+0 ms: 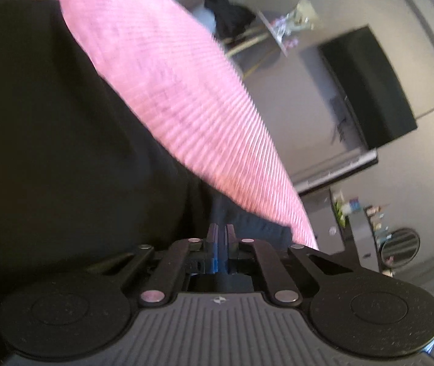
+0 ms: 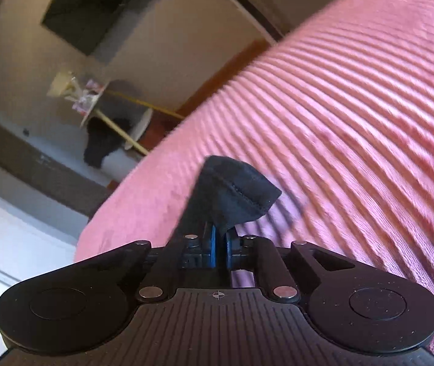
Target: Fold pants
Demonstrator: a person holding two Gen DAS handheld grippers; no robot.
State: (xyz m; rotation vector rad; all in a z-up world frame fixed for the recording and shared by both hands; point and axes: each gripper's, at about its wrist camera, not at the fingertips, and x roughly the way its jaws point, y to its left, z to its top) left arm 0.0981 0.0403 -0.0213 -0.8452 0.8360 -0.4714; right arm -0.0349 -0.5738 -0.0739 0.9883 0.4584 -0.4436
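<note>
The pants [image 1: 64, 140] are dark, almost black cloth that fills the left half of the left wrist view and hangs in front of the camera. My left gripper [image 1: 221, 231] is shut on a fold of them. In the right wrist view a stitched hem corner of the pants [image 2: 232, 192] sticks up from between the blue pads. My right gripper [image 2: 218, 235] is shut on it, held just above a pink ribbed bedspread [image 2: 339, 122]. The same pink spread [image 1: 168, 91] crosses the left wrist view.
A dark TV screen [image 1: 369, 91] hangs on the wall with a shelf [image 1: 339, 167] below it. A small round table [image 2: 95, 103] with clutter and a black garment [image 2: 101, 146] stand beyond the bed. A white floor edge [image 2: 19, 228] lies to the left.
</note>
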